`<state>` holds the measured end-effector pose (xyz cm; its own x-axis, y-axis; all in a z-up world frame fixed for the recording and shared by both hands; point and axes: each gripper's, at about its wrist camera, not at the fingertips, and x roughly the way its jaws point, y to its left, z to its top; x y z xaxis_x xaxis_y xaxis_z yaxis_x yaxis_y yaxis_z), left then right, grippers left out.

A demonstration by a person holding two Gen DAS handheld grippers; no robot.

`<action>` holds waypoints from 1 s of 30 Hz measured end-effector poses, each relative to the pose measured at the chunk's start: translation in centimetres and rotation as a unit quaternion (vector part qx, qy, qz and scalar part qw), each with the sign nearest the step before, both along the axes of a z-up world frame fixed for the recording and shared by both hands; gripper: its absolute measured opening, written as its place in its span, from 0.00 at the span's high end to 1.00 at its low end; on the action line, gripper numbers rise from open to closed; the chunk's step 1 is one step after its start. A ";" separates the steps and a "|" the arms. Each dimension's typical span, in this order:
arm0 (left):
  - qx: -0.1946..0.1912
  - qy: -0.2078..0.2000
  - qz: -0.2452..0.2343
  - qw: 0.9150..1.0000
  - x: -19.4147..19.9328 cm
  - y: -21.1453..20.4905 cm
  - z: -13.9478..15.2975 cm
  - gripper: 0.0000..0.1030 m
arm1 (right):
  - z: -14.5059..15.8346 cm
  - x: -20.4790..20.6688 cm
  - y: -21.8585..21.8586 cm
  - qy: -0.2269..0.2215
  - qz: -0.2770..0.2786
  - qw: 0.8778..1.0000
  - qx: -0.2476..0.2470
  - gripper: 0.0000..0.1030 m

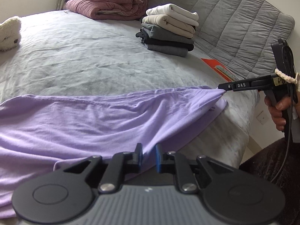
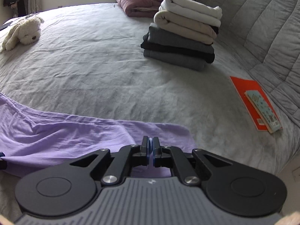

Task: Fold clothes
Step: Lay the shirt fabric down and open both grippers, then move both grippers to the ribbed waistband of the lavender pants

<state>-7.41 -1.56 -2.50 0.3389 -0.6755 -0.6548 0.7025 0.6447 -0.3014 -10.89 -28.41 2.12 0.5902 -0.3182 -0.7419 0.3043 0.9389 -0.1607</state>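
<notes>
spreading the lilac garment flat along the near edge of the bed looks like the step in hand, and doing it well probably means keeping both corners taut and level before laying them down, so no crease gets locked under the first fold. the right gripper has its pads nearly together with a thin fold of lilac cloth pinched between them, and the left wrist view confirms it, showing that gripper from the side tugging a corner of the cloth into a peak. the left gripper has its jaws a little apart with cloth bunched in the gap; the pads do not look pressed on it, so it seems to have no firm hold and should close on the hem before any pull. only the left wrist view shows the person's hand on the right tool's handle and the full drape of the cloth over the bed edge. only the right wrist view shows the whole plush dog and the orange book with a smaller one on it; the stack of folded clothes sits well apart from the garment in both.
</notes>
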 end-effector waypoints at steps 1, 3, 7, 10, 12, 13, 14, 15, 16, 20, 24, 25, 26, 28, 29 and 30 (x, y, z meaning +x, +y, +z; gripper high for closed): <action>-0.004 -0.001 0.005 1.000 0.0 0.5 0.2 0.68 | 0.1 0.0 0.2 0.001 -0.002 1.000 0.003 0.84; -0.016 -0.005 0.022 1.000 0.2 1.7 0.7 0.64 | 0.4 0.1 0.8 -0.003 0.001 1.000 0.008 0.72; -0.035 -0.007 0.070 0.997 1.1 4.5 1.5 0.56 | 1.2 1.0 2.8 -0.019 0.021 0.999 0.015 0.59; -0.040 -0.003 0.118 0.992 2.4 6.7 1.7 0.48 | 1.3 2.6 4.9 -0.021 0.048 0.998 0.033 0.59; -0.039 -0.003 0.154 0.987 3.2 8.4 1.8 0.48 | 1.2 3.7 6.5 -0.021 0.070 0.996 0.054 0.59; -0.040 0.000 0.175 0.984 3.8 9.5 1.8 0.48 | 1.1 4.3 7.3 -0.021 0.083 0.994 0.066 0.58; -0.041 0.004 0.196 0.980 4.3 10.5 1.7 0.48 | 0.9 4.9 8.2 -0.020 0.096 0.992 0.080 0.57; -0.042 0.010 0.214 0.976 4.8 11.4 1.6 0.48 | 0.7 5.5 9.0 -0.017 0.108 0.990 0.093 0.55; -0.041 0.015 0.234 0.971 5.3 12.4 1.5 0.48 | 0.4 6.2 9.8 -0.014 0.119 0.987 0.106 0.54; -0.011 0.022 0.304 0.952 7.0 15.7 0.8 0.50 | -0.7 9.1 13.1 0.005 0.168 0.974 0.151 0.53; 0.002 0.026 0.348 0.937 8.0 18.0 0.2 0.51 | -1.9 11.7 16.0 0.013 0.212 0.961 0.175 0.53; 0.000 0.028 0.355 0.934 8.2 18.4 0.1 0.52 | -2.2 12.3 16.6 0.012 0.222 0.959 0.178 0.53; -0.001 0.029 0.362 0.932 8.4 18.8 0.0 0.52 | -2.5 12.9 17.2 0.011 0.232 0.956 0.181 0.53; 0.006 0.018 0.369 0.929 8.5 18.9 0.1 0.52 | -3.1 14.0 18.3 0.009 0.251 0.950 0.186 0.53; 0.011 0.012 0.372 0.928 8.6 18.9 0.2 0.53 | -3.3 14.5 18.8 0.008 0.258 0.948 0.187 0.53; 0.016 0.006 0.375 0.927 8.6 18.9 0.2 0.53 | -3.6 14.9 19.2 0.006 0.266 0.946 0.187 0.53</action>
